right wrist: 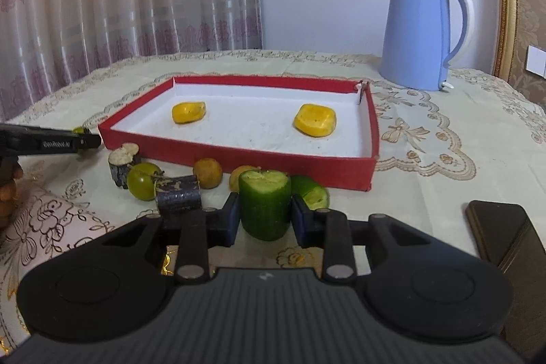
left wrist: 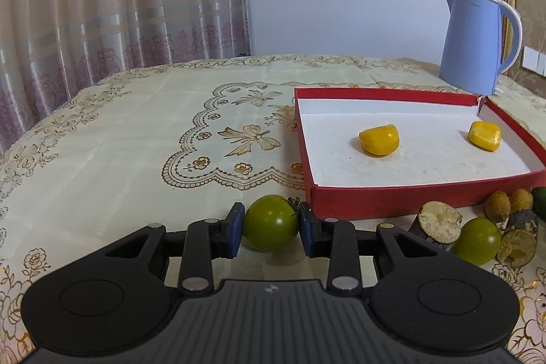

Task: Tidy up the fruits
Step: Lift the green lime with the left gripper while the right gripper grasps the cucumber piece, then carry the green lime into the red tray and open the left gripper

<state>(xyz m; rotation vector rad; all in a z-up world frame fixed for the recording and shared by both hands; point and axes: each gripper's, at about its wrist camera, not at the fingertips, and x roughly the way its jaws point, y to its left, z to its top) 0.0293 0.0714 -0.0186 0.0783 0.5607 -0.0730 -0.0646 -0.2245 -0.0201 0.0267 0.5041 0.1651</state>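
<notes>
- Left gripper (left wrist: 271,224): jaws clamped on a green tomato (left wrist: 270,222), box (left wrist: 392,205) just ahead-right.
- Right gripper (right wrist: 264,214): jaws pinching an upright cucumber chunk (right wrist: 264,205), box (right wrist: 239,156) beyond.

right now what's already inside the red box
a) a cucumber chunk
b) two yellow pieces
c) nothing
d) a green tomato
b: two yellow pieces lie on the white floor of the red box; the green fruits are all outside it.
</notes>
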